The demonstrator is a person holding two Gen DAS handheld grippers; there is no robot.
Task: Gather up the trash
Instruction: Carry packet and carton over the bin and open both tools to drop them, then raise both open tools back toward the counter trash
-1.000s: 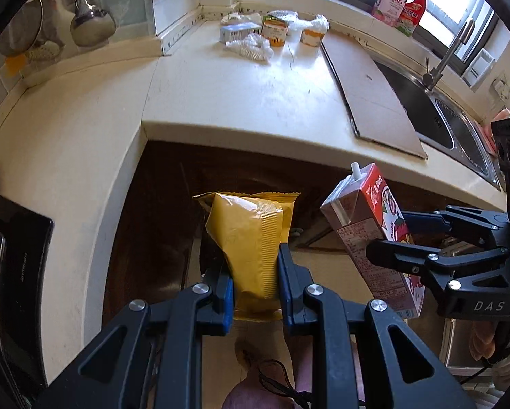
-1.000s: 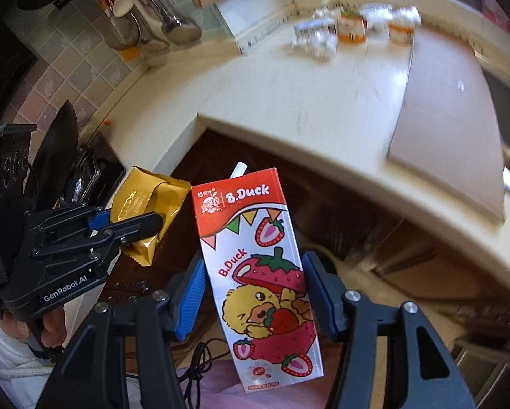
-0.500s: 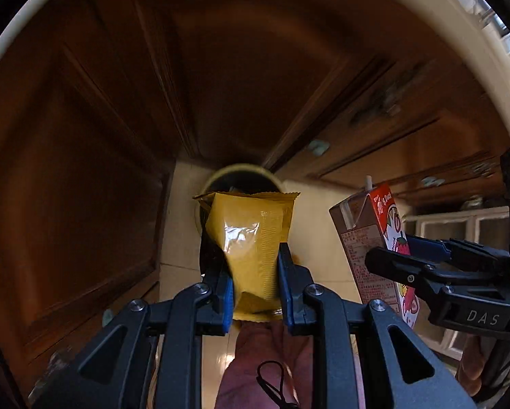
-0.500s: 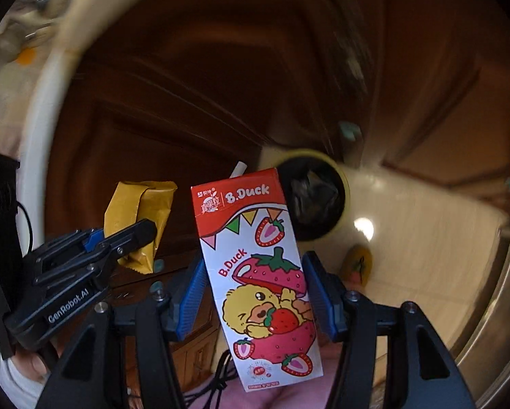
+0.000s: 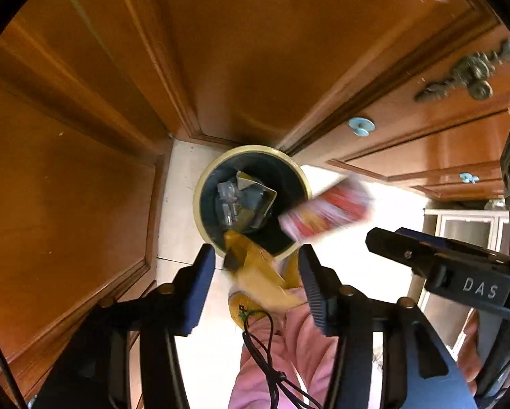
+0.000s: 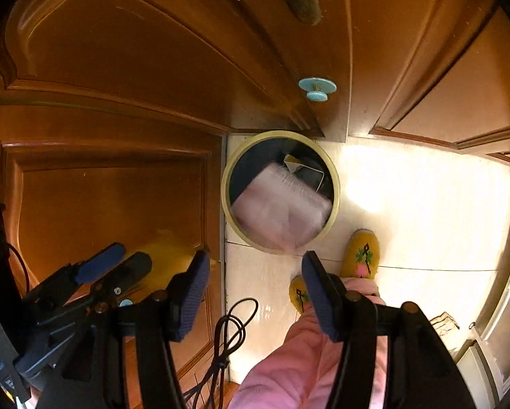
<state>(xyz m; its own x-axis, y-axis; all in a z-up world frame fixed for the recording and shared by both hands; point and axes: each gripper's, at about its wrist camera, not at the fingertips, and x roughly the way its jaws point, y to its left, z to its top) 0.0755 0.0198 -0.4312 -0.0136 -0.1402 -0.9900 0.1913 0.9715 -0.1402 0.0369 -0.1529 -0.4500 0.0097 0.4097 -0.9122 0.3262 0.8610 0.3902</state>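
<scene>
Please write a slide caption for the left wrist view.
Yellow bag drops from opening left gripper toward bin.

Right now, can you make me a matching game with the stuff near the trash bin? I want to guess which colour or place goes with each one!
Things:
1. snack bag
2. milk carton
3. bin
4. cabinet knob

Clues:
A. red and white, blurred in the air
B. light blue, on a wooden door
C. yellow and crinkly
D. round with a cream rim, on the floor, trash inside

Pairs: 1-C, 2-A, 3-D, 4-B
</scene>
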